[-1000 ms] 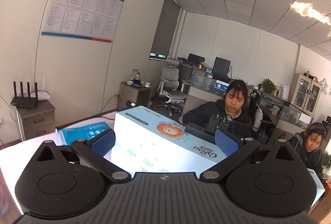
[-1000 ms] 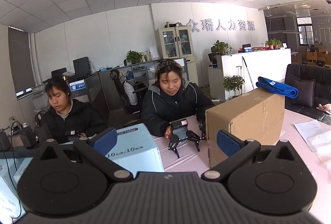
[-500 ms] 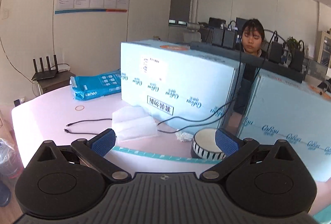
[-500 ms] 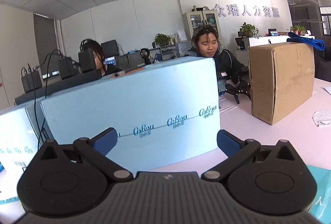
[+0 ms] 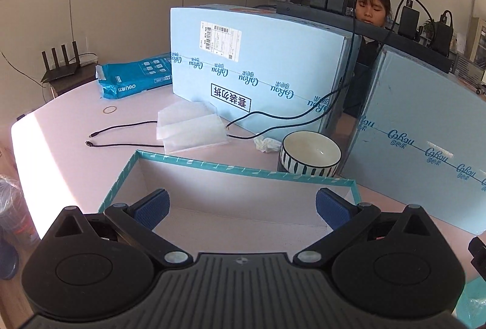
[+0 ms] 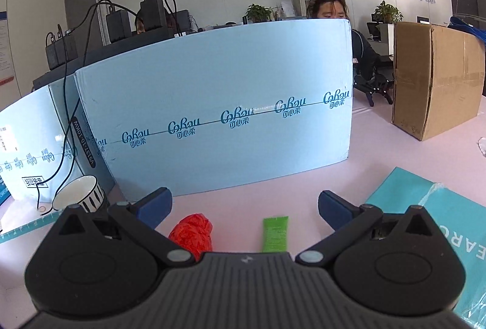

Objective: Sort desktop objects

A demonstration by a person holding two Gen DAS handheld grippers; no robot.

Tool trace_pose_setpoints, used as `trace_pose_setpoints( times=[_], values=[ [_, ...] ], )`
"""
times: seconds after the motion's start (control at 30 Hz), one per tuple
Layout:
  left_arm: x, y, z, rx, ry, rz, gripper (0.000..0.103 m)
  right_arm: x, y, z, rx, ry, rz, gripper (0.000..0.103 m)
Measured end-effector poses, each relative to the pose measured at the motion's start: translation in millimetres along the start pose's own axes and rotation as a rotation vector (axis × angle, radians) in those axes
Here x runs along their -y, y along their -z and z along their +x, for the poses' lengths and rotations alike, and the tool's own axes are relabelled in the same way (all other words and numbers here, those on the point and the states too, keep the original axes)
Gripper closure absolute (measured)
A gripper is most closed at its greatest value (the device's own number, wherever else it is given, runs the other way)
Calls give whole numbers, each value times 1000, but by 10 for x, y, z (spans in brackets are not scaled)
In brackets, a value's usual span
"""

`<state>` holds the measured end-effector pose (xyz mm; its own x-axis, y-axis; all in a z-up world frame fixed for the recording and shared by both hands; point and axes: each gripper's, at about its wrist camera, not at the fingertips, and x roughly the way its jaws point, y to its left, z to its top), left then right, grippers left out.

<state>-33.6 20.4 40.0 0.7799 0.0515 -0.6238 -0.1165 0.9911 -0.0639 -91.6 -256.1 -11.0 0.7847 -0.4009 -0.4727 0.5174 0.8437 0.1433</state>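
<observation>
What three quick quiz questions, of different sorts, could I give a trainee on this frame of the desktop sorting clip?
1. True or false: the left tool is shut on the striped bowl.
2. Multiple choice: what lies nearest the right tool? A) a red crumpled item and a green tube; B) a black cable; C) a brown carton.
3. Fill in: the left tool hovers over an open teal-rimmed ____.

Key:
1. False; both tools are open and hold nothing, and the bowl stands on the table beyond the box.
2. A.
3. Box; what shows of its inside holds nothing.
</observation>
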Motion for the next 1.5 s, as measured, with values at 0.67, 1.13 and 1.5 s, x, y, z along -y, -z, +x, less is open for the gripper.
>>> trace_pose_setpoints(
  times=[0.67,1.13,1.5],
  values=[
    [29,-73,327,-80,-2,-4,0,-132,265,350,-194,-14,-37,0],
    [106,-90,610,-162,-31,22,0,-290,356,555,-277,-21,-98,0],
    [97,-53,863,-272,-59,27,0,-409,388,717,-296,-55,-131,0]
  ],
)
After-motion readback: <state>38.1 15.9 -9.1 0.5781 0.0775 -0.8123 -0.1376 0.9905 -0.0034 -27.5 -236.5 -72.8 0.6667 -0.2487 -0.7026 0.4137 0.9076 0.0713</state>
